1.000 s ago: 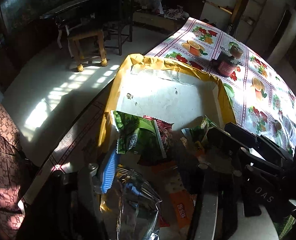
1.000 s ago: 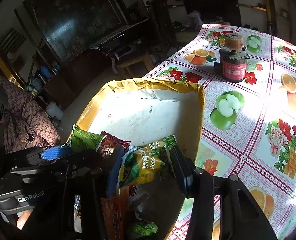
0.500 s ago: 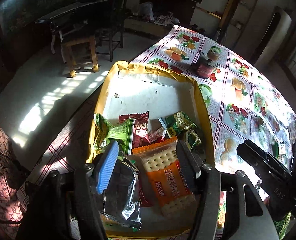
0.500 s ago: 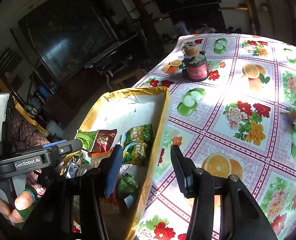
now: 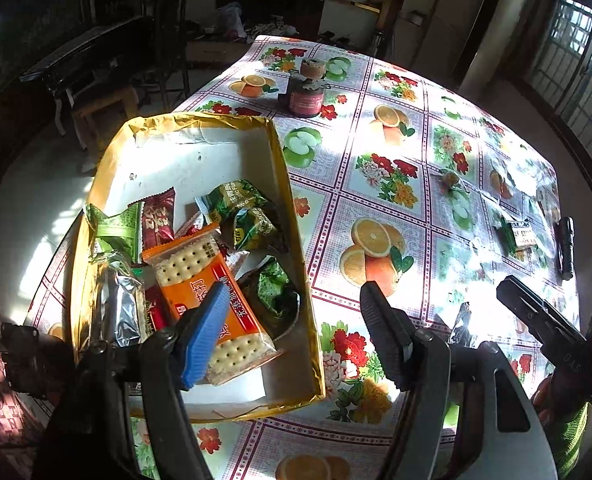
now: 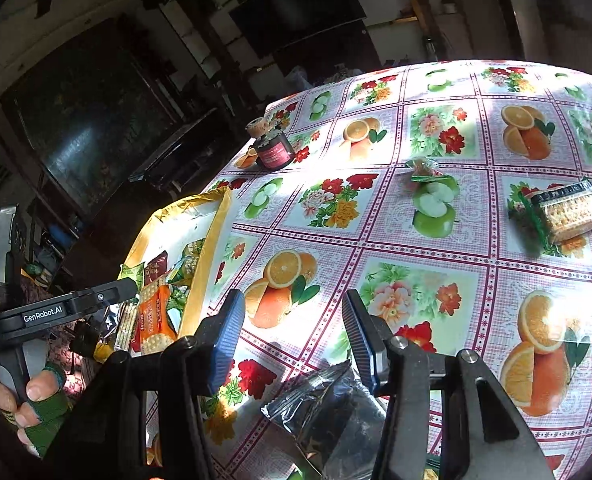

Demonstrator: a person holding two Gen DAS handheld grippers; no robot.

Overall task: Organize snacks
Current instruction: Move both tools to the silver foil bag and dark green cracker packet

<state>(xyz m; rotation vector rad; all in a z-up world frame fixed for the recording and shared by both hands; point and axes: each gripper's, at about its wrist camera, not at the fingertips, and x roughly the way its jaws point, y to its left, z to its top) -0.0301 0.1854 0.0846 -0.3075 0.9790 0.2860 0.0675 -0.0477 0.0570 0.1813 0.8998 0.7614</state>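
A yellow-rimmed cardboard box (image 5: pixel 292 216) sits at the table's left edge and holds several snack packets, among them an orange cracker pack (image 5: pixel 204 280), green pea bags (image 5: pixel 240 200) and a silver packet (image 5: pixel 120 312). The box also shows in the right wrist view (image 6: pixel 204 256). My left gripper (image 5: pixel 296 332) is open and empty above the box's near right corner. My right gripper (image 6: pixel 292 336) is open and empty above the tablecloth. A silver packet (image 6: pixel 336 404) lies just below it. A green cracker pack (image 6: pixel 568 212) and a small candy (image 6: pixel 424 168) lie farther right.
A dark red jar (image 5: pixel 306 94) with a cork lid stands at the table's far side. A black flashlight (image 5: pixel 566 248) lies near the right edge. The fruit-print tablecloth (image 5: pixel 392 184) covers the table. A stool and dark furniture stand on the floor to the left.
Both grippers have pulled back and up out of the box and swung right. The right gripper let go of the green pea bag, which now lies in the box.
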